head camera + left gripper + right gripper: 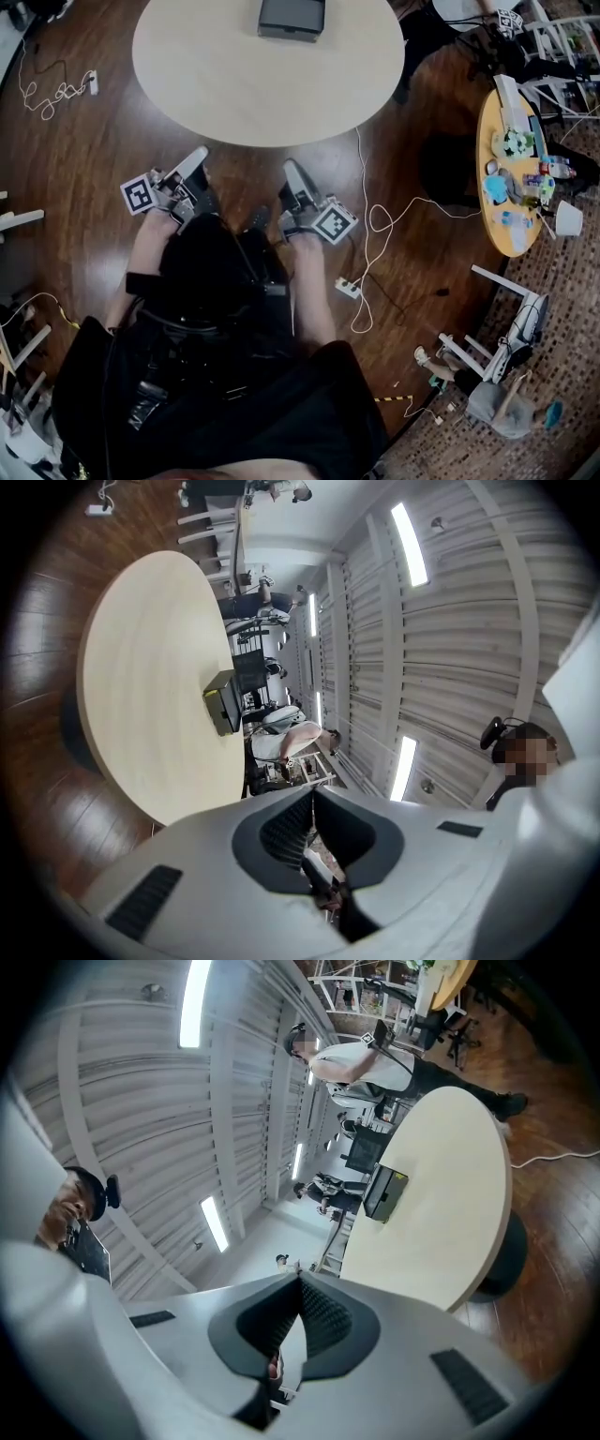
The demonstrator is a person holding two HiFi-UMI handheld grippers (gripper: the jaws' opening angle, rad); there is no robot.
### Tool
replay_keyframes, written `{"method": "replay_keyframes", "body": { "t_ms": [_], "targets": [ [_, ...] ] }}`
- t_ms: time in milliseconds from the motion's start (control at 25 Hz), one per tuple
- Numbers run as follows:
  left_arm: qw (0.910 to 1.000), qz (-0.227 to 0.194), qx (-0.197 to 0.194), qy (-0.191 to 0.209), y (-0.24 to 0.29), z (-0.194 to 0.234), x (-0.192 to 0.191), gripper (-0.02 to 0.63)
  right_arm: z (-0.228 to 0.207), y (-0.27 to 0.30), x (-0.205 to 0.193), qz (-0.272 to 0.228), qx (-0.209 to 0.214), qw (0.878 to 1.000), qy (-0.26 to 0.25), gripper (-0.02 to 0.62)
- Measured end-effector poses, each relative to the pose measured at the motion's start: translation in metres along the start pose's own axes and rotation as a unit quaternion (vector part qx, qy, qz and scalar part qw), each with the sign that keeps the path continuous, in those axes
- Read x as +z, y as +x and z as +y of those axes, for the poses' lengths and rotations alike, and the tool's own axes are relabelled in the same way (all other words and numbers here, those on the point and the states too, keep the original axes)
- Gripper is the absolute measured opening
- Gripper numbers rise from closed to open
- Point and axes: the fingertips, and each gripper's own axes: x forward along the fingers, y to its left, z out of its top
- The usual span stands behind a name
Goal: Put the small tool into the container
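Hanging shut and empty, left tongs (199,155) and right tongs (290,169) sit short of the bench (216,84); container (292,17) lies ahead, tool unseen. Reaching blind risks knocking the container or grabbing nothing.

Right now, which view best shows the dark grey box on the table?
Left gripper view: the dark grey box sits whole near mid-frame. Right gripper view shows it whole, slightly smaller; head view crops its far edge.
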Motion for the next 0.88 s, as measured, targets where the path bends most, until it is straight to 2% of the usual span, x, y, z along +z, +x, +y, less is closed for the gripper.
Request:
{"method": "replay_keyframes", "body": {
  "t_ms": [400, 880],
  "targets": [
    [0.9999, 0.016, 0.004, -0.001, 0.008, -0.005, -0.010, 0.004, 0.003, -0.002, 0.001, 0.010, 0.005, 1.000, -0.004, -0.020],
    [0.9998, 0.015, 0.012, -0.006, 0.006, -0.004, -0.014, 0.004, 0.010, -0.006, -0.004, 0.018, 0.013, 1.000, 0.000, -0.020]
  ]
}}
